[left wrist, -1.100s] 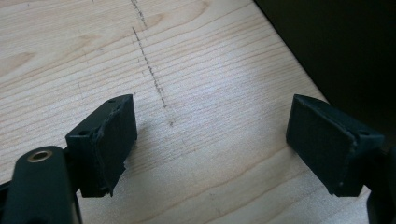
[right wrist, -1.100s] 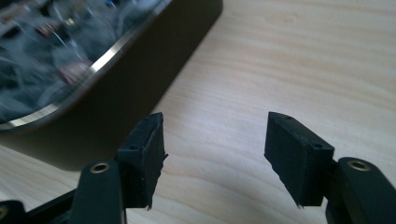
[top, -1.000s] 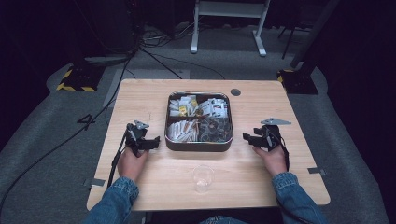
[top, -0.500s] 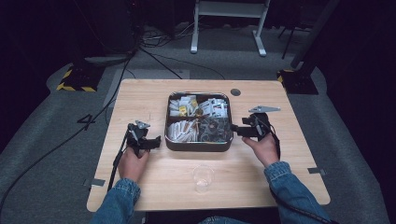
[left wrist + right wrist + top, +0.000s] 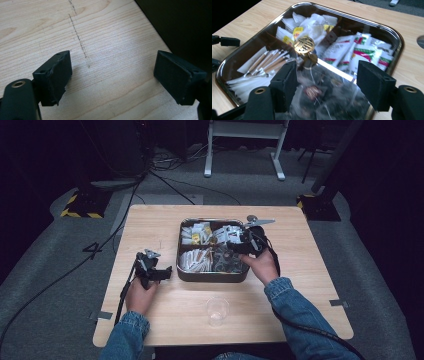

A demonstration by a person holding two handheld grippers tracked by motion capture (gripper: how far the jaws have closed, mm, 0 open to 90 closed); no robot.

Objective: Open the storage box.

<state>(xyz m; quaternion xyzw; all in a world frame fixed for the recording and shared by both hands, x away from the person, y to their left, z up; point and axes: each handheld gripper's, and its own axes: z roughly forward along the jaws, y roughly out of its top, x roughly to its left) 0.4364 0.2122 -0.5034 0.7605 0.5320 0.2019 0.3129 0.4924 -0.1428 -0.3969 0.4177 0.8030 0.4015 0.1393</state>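
The clear bags [image 5: 324, 97] of dark stuff lie in the near right part of the tray [image 5: 212, 276], the part closest to the person. In the right gripper view they sit right under the right gripper [image 5: 327, 82] and a bit ahead of it, so the way to go is straight down. They look soft and crinkly, and I cannot tell which way their long side runs. A round gold knob [image 5: 304, 45] stands in the middle of the tray, just past the bags. White sticks [image 5: 259, 67] lie to the left of the knob, and white packets with red and green marks [image 5: 359, 53] lie to its right.

The right gripper [image 5: 239, 241] is the nearer one by far. Its jaws are wide apart, have just been opening, and nothing is between them. One second ago it sat on the table right of the tray; now it hangs over it.

The left gripper [image 5: 155, 272] rests left of the tray, jaws apart, with bare wood of the table [image 5: 100, 37] under it. It has not moved.

A clear cup [image 5: 217, 311] stands in front of the tray.
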